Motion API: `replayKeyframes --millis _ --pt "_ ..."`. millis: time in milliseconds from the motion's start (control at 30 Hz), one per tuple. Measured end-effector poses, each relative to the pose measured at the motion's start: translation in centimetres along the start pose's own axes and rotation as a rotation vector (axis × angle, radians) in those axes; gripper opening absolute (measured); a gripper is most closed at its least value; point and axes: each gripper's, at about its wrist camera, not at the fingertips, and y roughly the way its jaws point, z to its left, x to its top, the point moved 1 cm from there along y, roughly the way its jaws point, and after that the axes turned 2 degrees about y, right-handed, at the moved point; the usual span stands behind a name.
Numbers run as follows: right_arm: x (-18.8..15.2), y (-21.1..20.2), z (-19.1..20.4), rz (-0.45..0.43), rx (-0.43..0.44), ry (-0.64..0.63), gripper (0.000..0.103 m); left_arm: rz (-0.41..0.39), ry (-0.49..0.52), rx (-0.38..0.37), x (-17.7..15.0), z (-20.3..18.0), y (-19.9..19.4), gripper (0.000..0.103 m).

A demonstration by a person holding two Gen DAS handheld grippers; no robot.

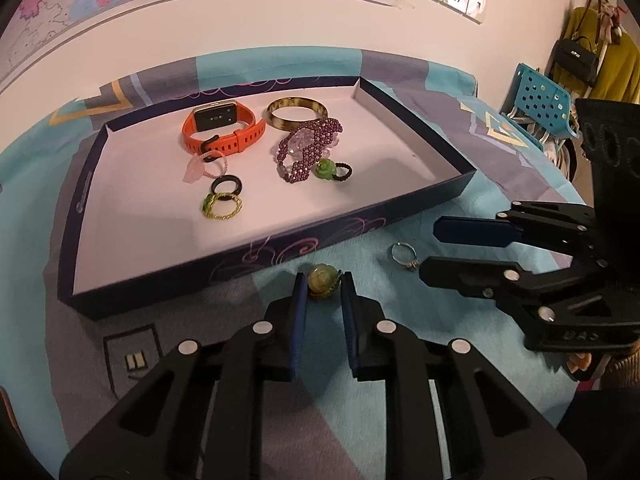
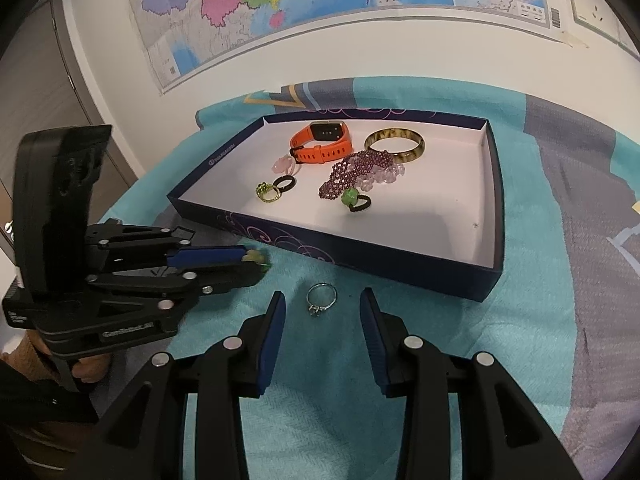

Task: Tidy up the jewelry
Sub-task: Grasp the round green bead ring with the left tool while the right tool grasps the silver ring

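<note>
Two rings outside the tray.
Green bead ring (image 1: 322, 283) is pinched by left claw (image 1: 323, 286); silver ring (image 2: 321, 299) is straddled, untouched, by part-open right claw (image 2: 322, 305).

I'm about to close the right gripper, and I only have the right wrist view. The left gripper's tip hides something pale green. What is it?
Observer: In the left wrist view, the left gripper is shut on a ring with a round green stone. The stone is against one pad and the band against the other.
Operator: Is the silver ring between my pads?
Observer: No. Seen side-on, the silver ring lies on the cloth just ahead of the fingertips of the right gripper, untouched. The jaws are open.
Operator: Anything past the cloth on my side?
Observer: A blue perforated chair stands beyond the cloth's edge.
</note>
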Motion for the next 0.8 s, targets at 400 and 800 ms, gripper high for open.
replayKeyframes --millis 400,800 --pt "0.3 1.5 1.4 0.038 -0.046 -0.044 0.036 -0.009 -0.057 -0.002 -1.8 1.8 -1.6 0.017" --pt "0.5 2.0 1.6 0.042 -0.128 -0.076 0.016 -0.01 -0.061 0.001 -1.9 1.8 -1.5 0.018"
